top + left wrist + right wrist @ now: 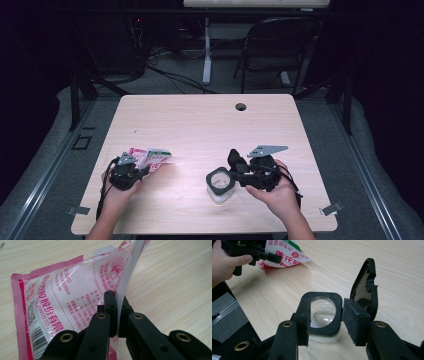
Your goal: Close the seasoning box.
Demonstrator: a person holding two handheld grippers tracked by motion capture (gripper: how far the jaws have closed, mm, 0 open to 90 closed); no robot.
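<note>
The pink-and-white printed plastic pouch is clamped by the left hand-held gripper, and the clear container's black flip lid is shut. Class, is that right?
One detail is wrong: the black flip lid stands open, as the right gripper view shows. The pink-and-white printed plastic pouch is indeed clamped by the left hand-held gripper.

A light wooden table (200,125) with a round cable hole (241,107) is set on a grey carpeted floor (45,165), edged by metal rails (50,170). Behind it, a black folding chair (277,47), a white desk leg (206,50) and cables (170,75) are seen against dark surroundings
</note>
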